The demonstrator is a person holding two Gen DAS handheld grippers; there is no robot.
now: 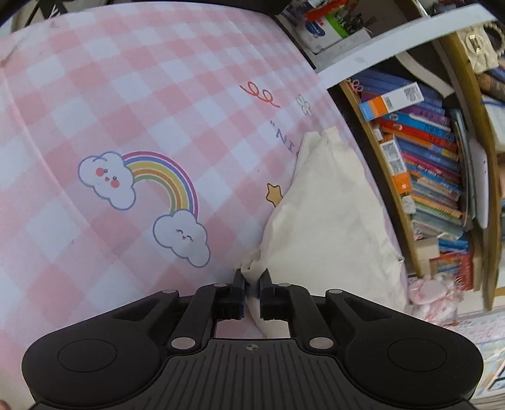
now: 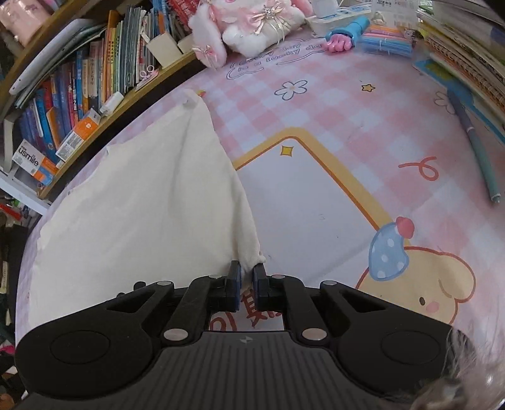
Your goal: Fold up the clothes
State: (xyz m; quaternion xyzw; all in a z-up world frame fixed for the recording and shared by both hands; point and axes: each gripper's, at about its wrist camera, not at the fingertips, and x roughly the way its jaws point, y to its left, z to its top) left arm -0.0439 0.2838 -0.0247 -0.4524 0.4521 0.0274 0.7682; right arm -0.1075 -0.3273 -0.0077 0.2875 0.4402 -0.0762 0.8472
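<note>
Fingers of the left gripper (image 1: 252,279) pinch a bunched corner of the cream garment (image 1: 328,214); cloth fills the narrow gap between the two black pads. Fingers of the right gripper (image 2: 247,274) are likewise pressed onto another corner of the same cream garment (image 2: 148,202), a small fold of hem sticking out just past the tips.

Landmark: the cream garment, lying on the pink-checked mat (image 1: 126,104) that covers the desk.

Left wrist view:
- garment spreads away from the pinched corner, towards the desk's right edge, narrowing to a point at its far end
- rainbow with two clouds (image 1: 142,195) printed on the mat, left of the garment, well apart from it
- yellow star print (image 1: 274,194) just at the garment's left edge, partly covered
- bookshelf (image 1: 423,164) packed with books, right of the garment, beyond the desk edge

Right wrist view:
- garment lies left of the pinched corner, mostly flat, one long crease running from the grip to a far pointed tip
- yellow-bordered white panel (image 2: 303,195) printed on the mat (image 2: 315,104), right of the garment
- pen (image 2: 479,151) well to the right of the garment
- pink-and-white plush toy (image 2: 249,25) beyond the garment's far tip
- bookshelf (image 2: 79,94) behind the garment, on its left
</note>
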